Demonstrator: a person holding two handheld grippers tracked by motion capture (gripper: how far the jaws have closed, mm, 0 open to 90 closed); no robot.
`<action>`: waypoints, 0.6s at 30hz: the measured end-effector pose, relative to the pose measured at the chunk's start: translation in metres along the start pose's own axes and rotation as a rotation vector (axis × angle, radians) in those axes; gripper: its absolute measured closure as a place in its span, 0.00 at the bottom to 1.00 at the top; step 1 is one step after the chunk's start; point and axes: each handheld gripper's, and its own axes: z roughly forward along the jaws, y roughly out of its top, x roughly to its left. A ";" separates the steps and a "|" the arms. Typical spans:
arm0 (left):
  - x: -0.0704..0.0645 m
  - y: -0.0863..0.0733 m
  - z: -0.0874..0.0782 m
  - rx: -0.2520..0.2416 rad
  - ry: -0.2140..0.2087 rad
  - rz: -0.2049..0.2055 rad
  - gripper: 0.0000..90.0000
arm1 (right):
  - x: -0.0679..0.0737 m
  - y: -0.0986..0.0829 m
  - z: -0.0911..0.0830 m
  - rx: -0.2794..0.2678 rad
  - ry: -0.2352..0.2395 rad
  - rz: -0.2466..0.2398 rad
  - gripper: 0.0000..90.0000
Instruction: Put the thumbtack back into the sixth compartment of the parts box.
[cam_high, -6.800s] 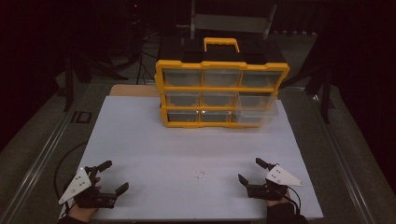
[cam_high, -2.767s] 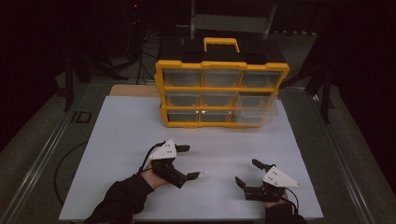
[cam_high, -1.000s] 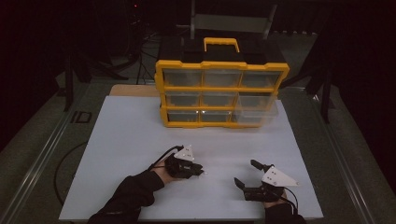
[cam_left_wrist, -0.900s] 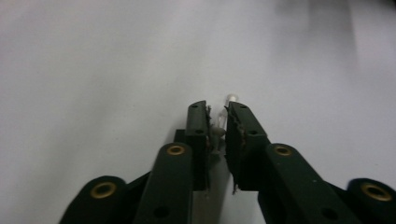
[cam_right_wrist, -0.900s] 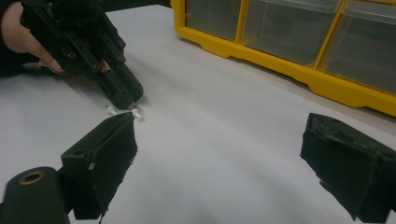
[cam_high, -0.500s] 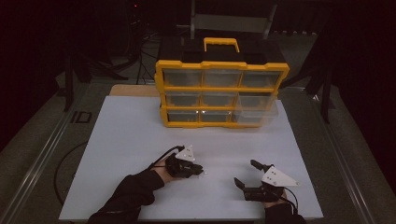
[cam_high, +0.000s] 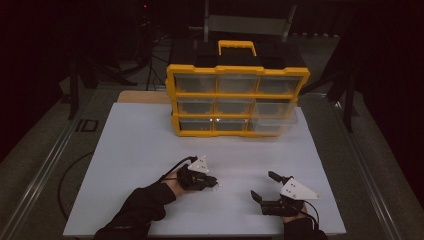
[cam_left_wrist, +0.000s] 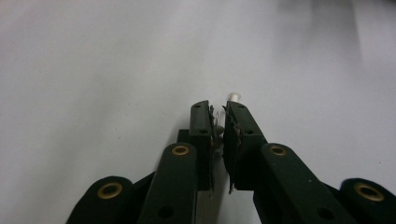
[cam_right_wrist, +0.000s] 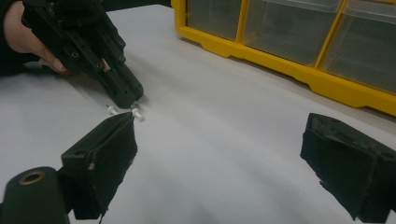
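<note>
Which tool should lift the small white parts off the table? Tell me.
Left. The left tool has its jaws nearly shut right at the white parts on the table. The right tool sits open, apart from them.

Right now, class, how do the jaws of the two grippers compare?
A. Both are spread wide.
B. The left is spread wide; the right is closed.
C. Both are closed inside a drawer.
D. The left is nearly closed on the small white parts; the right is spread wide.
D: the left gripper has its jaws almost together at the small white parts on the table, while the right gripper has its jaws far apart.
</note>
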 end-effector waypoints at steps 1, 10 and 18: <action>0.000 0.000 0.000 0.001 0.003 0.000 0.92 | 0.000 0.000 0.000 0.001 0.001 0.001 0.11; 0.002 0.000 -0.002 -0.006 0.007 -0.026 0.92 | 0.000 0.000 0.000 0.000 -0.001 0.000 0.11; 0.002 0.006 -0.007 -0.006 0.007 -0.022 0.92 | 0.000 0.000 0.000 0.000 -0.001 -0.002 0.11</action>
